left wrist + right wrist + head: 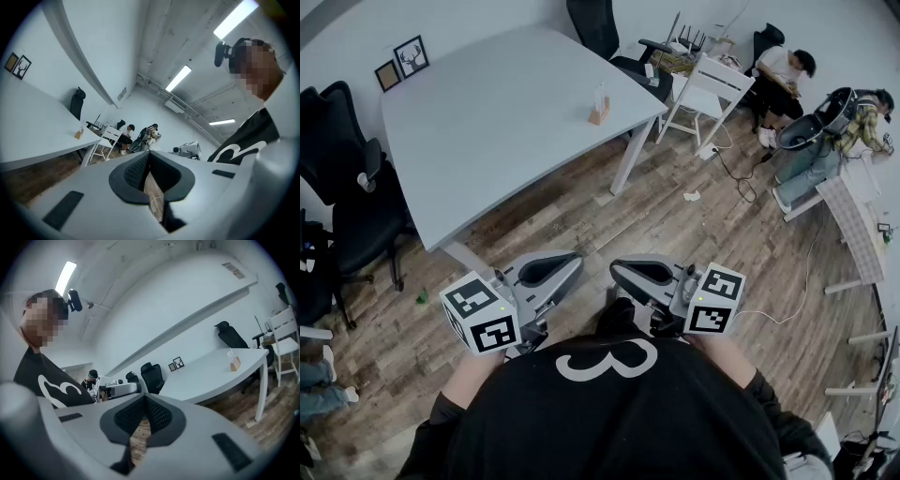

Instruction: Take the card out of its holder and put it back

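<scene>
Office room, wooden floor (675,220). Big grey table (487,131) well ahead of person. Left gripper (570,265) and right gripper (621,272) low, side by side, close to person's body. Both jaws pressed together, nothing between. Small holder (598,114) on table near right corner, card (600,96) upright in it, well apart from grippers.

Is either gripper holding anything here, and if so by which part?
Nothing is held. The left gripper and right gripper are both shut and empty; the small wooden card holder stands apart on the grey table.

Pale table (487,131), black chairs (339,127), perhaps a router (691,42)
</scene>
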Available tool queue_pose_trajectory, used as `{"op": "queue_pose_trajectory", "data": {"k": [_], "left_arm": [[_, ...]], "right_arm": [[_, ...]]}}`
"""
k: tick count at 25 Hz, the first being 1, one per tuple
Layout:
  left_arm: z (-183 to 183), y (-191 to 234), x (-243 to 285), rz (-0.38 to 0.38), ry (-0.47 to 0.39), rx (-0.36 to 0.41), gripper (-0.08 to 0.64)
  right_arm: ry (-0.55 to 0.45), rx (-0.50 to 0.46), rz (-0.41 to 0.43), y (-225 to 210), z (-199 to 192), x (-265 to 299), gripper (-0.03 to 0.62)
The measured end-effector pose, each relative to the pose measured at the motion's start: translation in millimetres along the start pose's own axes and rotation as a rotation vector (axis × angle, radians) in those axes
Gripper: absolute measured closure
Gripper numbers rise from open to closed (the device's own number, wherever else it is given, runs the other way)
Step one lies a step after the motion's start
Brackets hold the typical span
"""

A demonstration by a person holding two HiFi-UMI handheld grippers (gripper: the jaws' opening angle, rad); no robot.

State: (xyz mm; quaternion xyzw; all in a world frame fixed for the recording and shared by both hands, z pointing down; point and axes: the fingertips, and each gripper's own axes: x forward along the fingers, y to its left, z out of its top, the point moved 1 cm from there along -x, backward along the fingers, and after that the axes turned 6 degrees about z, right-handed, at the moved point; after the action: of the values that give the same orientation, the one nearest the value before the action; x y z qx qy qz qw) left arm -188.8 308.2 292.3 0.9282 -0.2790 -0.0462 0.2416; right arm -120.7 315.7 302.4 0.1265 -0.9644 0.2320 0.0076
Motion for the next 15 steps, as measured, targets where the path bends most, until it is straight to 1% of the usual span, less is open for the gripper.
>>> {"op": "queue_pose_trajectory", "data": {"k": [7, 15], "left_arm": [[-2, 2, 8, 0.031, 0.006, 0.001, 0.546], [-2, 7, 33, 0.058, 0.025, -0.010, 0.546]], "right_arm": [[-0.012, 0.008, 0.016, -6, 2, -5, 0.584], [-0.018, 0.060, 0.039, -33, 2, -19, 0.584]]}}
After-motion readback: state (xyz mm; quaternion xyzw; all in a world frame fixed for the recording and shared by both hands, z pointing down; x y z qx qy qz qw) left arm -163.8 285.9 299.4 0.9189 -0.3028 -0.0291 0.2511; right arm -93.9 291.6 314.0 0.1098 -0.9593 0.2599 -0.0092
